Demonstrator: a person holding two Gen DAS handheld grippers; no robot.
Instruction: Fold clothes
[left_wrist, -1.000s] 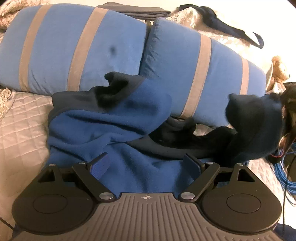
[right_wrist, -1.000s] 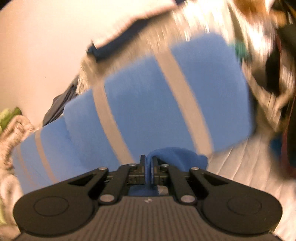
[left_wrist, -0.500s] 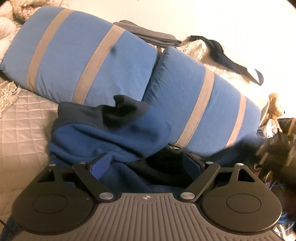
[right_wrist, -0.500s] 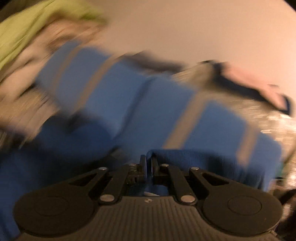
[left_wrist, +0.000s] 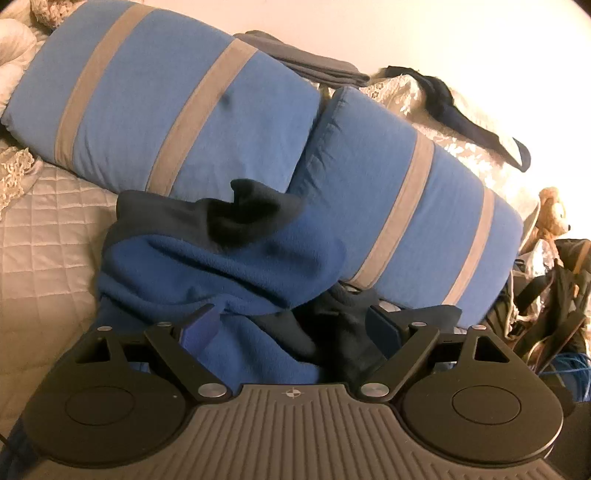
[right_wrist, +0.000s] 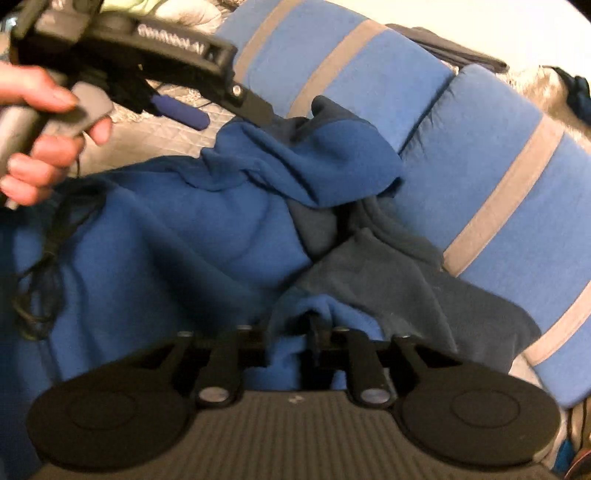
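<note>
Left tongs (left_wrist: 291, 328) wide, right tongs (right_wrist: 291, 332) just opening round blue fleece (right_wrist: 177, 236) against striped pillows (left_wrist: 177, 110)

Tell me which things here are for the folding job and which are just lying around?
For the job:
- blue fleece top
- left tongs, open over it
- right tongs, just opening, fleece between them

Lying about:
- two striped pillows
- teddy bear
- folded grey clothes
- quilted bedspread
</note>
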